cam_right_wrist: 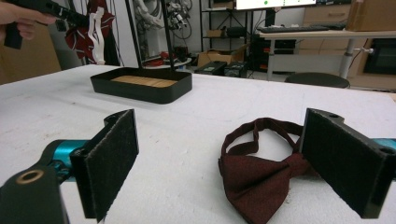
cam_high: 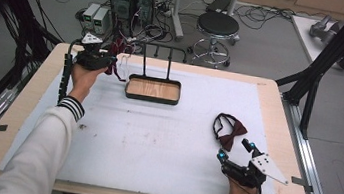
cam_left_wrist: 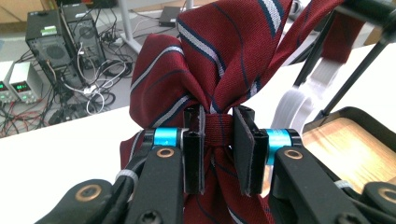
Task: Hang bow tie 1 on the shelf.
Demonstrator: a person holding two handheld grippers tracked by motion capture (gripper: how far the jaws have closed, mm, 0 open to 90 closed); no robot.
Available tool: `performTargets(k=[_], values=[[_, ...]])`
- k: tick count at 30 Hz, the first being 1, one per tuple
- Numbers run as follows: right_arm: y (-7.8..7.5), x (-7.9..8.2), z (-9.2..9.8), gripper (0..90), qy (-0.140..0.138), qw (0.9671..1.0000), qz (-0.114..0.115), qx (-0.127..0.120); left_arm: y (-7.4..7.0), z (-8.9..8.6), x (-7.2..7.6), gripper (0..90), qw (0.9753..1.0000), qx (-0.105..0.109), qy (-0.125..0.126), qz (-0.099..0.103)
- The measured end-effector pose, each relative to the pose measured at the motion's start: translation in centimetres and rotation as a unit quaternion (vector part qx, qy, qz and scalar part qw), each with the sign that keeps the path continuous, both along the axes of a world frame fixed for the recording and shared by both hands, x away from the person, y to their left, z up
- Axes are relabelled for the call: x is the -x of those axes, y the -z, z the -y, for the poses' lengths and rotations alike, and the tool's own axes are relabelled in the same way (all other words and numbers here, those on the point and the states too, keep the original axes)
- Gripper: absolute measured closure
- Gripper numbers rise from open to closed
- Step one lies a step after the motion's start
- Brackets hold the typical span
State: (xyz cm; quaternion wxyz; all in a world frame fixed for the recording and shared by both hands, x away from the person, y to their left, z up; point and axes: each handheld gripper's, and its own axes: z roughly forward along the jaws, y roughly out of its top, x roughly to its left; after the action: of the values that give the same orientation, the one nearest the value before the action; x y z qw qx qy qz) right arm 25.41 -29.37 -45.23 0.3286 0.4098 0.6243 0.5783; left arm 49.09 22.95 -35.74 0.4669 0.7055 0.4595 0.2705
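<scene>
My left gripper (cam_left_wrist: 218, 135), clamped on striped bow tie (cam_left_wrist: 219, 56) knot, mid-carry near rack (cam_high: 157, 62); right gripper (cam_right_wrist: 219, 158) jaws apart w/ dark bow tie (cam_right_wrist: 261, 168) between them: next, close on it

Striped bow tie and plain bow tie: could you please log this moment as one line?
left gripper: shut on striped maroon bow tie, raised | right gripper: open beside plain dark-red bow tie | black wood-bottomed tray: empty

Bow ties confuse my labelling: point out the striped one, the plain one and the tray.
striped bow tie (cam_left_wrist: 219, 51), left gripper view, upper fold.
plain bow tie (cam_right_wrist: 254, 179), right gripper view, left wing.
tray (cam_high: 152, 98), high view, near rim.
</scene>
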Motion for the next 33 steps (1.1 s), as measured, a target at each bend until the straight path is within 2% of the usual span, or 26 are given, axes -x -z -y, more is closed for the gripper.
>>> performTargets(k=[10,13,14,15,16,17,18,19,21,24,26,32,33], values=[[0.0,0.0,0.0,10.8,0.001,1.0000,-0.001,-0.002,0.4,-0.3,0.0,74.1,1.0000,-0.004,-0.001,-0.006],[0.0,0.0,0.0,10.7,0.001,1.0000,0.000,0.000,0.4,-0.4,0.0,70.5,1.0000,-0.003,0.002,-0.003],[0.0,0.0,0.0,10.7,0.001,1.0000,0.000,-0.001,0.5,-0.5,0.0,64.6,1.0000,0.000,0.007,-0.001],[0.0,0.0,0.0,10.7,0.000,1.0000,0.000,-0.001,0.6,-0.5,-0.3,51.8,0.9997,0.010,0.022,0.000],[0.0,0.0,0.0,10.7,0.000,1.0000,0.001,-0.001,0.9,-0.4,-0.6,32.4,0.9995,0.012,0.028,-0.012],[0.0,0.0,0.0,10.8,0.001,1.0000,0.001,-0.001,1.1,-0.3,-0.7,15.6,0.9994,-0.004,0.017,-0.029],[0.0,0.0,0.0,10.8,0.001,1.0000,0.001,0.000,1.1,-0.3,-0.7,11.9,0.9992,-0.016,0.016,-0.032],[0.0,0.0,0.0,10.7,0.002,1.0000,0.001,0.000,1.1,-0.4,-0.6,12.8,0.9992,-0.026,0.014,-0.028],[0.0,0.0,0.0,10.7,0.002,1.0000,0.001,0.001,1.0,-0.8,-0.4,12.9,0.9998,-0.010,0.018,-0.007],[0.0,0.0,0.0,10.8,0.002,1.0000,0.000,0.000,0.9,-1.2,-0.2,12.9,0.9996,-0.014,0.022,-0.003],[0.0,0.0,0.0,10.7,0.002,1.0000,0.001,0.001,0.9,-1.4,0.0,12.8,0.9996,-0.005,0.027,0.002],[0.0,0.0,0.0,10.7,0.001,1.0000,0.005,0.004,0.8,-2.1,0.6,12.4,0.9993,0.006,0.037,0.008],[0.0,0.0,0.0,10.8,0.001,1.0000,0.004,0.003,0.7,-2.4,0.9,12.3,0.9992,0.012,0.034,0.016]])
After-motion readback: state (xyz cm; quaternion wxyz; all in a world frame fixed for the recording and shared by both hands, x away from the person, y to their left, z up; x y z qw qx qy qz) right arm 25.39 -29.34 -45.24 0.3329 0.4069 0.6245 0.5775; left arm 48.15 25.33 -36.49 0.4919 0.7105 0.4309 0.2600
